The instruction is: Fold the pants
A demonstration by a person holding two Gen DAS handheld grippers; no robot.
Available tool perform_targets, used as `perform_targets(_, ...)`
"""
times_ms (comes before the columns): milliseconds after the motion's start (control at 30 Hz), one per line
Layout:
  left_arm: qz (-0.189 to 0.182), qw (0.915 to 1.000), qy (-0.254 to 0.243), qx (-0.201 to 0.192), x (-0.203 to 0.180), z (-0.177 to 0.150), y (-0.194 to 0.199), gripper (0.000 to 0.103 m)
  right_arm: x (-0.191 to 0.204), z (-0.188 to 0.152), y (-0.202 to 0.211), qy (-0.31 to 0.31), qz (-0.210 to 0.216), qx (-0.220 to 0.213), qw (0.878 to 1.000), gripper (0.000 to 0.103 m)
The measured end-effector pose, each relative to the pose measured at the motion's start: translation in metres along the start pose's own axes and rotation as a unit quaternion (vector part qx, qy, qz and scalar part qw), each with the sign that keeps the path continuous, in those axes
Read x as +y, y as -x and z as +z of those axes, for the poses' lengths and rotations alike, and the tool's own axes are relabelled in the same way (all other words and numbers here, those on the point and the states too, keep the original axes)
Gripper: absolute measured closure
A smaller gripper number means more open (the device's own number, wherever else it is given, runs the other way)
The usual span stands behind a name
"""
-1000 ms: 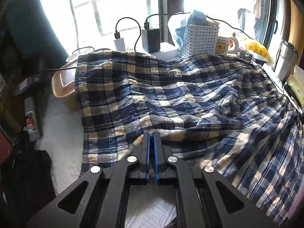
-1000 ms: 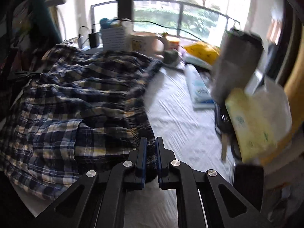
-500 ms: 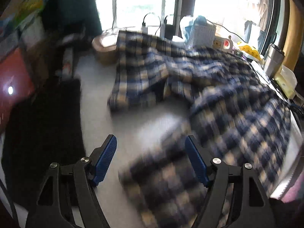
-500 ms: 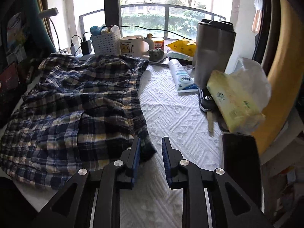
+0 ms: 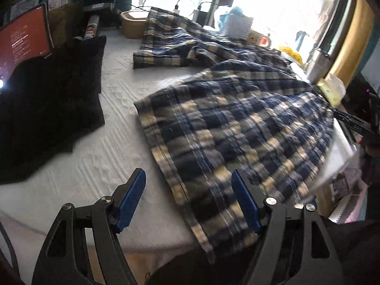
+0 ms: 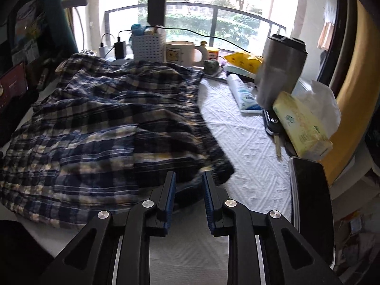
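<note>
Lying loosely half-folded on the white textured counter [image 5: 99,166], the blue-and-cream plaid cotton pants [image 5: 237,123] needed more folds; left hand-held gripper [image 5: 188,199] gaped wide and empty, right hand-held gripper [image 6: 188,197] was opening off the waistband.

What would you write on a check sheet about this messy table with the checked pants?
Surface: white textured cloth covers the table.
Job's things: pants lie rumpled, one hem end near the front edge.
Clutter: tumbler, tissue pack, tube, mug, basket, key.
Grippers: left gripper open, hem end between its fingers, unpinched; right gripper opening, pants edge in the gap.
Cables: chargers and a black cable at the window.
Surroundings: window with railing, screen.
</note>
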State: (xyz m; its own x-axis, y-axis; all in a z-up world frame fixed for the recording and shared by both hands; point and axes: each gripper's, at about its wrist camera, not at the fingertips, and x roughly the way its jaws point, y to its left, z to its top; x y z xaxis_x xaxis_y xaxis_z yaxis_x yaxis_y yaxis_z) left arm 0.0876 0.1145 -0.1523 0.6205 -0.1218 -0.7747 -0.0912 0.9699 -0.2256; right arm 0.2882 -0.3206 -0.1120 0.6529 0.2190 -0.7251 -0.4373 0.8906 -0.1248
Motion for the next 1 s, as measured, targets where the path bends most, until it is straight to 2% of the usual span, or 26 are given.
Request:
perform_targets(33,-0.004,1.0000,-0.002,-0.004,0.000,-0.003,0.004,0.028,0.002,-0.001,0.002,-0.001,0.000,-0.001,1.000,0.050)
perform_targets(100,-0.014,0.9998,0.002,-0.011,-0.001,-0.011,0.011,0.029,0.004,-0.003,0.008,-0.006,-0.003,-0.007,1.000,0.031)
perform_targets(200,-0.033,0.9994,0.000,-0.012,-0.003,-0.020,0.013,0.028,0.007,-0.006,0.014,-0.008,-0.007,-0.009,1.000,0.031)
perform_targets(367,-0.044,0.9984,-0.034,-0.008,-0.018,-0.035,0.013,0.028,0.015,-0.012,0.024,-0.006,-0.007,-0.014,1.000,0.031)
perform_targets(533,-0.038,0.9957,-0.084,-0.011,-0.038,-0.047,0.015,0.028,0.024,-0.021,0.041,-0.004,-0.002,-0.025,1.000,0.031)
perform_targets(700,0.004,0.9895,-0.144,-0.013,-0.058,-0.059,0.013,0.028,0.029,-0.031,0.057,-0.014,0.003,-0.041,0.999,0.031)
perform_targets(833,0.077,0.9776,-0.195,-0.023,-0.075,-0.068,0.003,0.028,0.029,-0.037,0.067,-0.024,0.010,-0.055,0.998,0.031)
perform_targets(967,0.112,0.9670,-0.227,-0.031,-0.082,-0.071,-0.005,0.029,0.026,-0.041,0.069,-0.033,0.014,-0.061,0.997,0.031)
perform_targets(1000,0.110,0.9667,-0.228,-0.035,-0.082,-0.071,-0.005,0.037,0.025,-0.042,0.069,-0.035,0.015,-0.062,0.997,0.031)
